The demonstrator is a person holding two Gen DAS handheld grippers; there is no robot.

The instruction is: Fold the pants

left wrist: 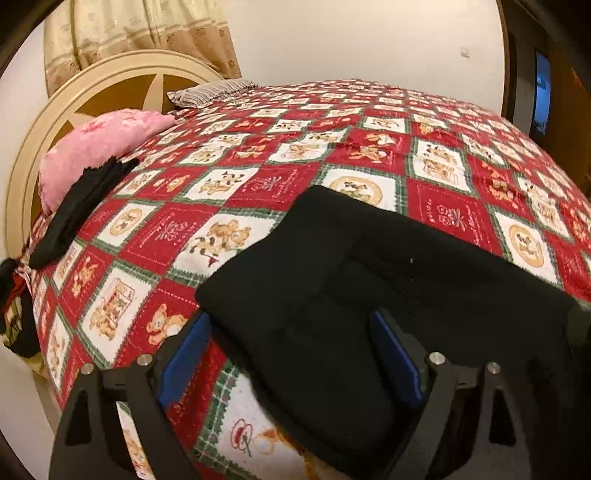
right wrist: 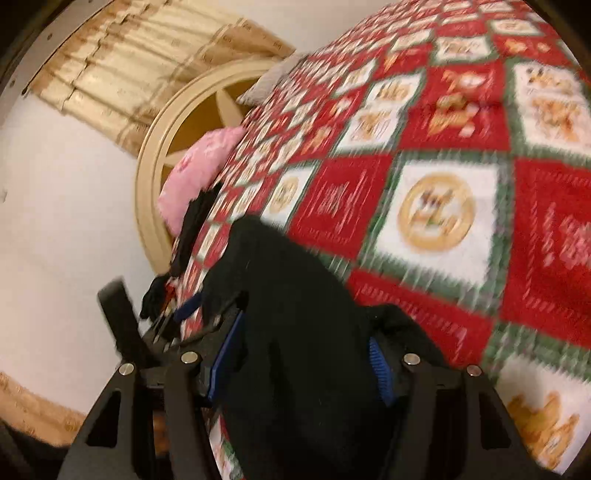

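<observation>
The black pants (left wrist: 369, 280) lie folded into a flat block on the red patterned bedspread (left wrist: 258, 166). My left gripper (left wrist: 295, 354) is open over the near end of the pants, its blue pads (left wrist: 184, 354) wide apart on either side of the cloth. In the right wrist view, which is blurred, the pants (right wrist: 295, 314) fill the space between the blue pads (right wrist: 380, 373) of my right gripper (right wrist: 299, 365), which also stands open around the cloth. The other gripper (right wrist: 155, 332) shows at the left there.
A pink pillow (left wrist: 96, 147) and a striped pillow (left wrist: 210, 90) lie by the round headboard (left wrist: 44, 122). Another black garment (left wrist: 77, 210) lies at the bed's left edge. Curtains (left wrist: 140, 33) hang behind. A dark doorway (left wrist: 543, 96) is at the right.
</observation>
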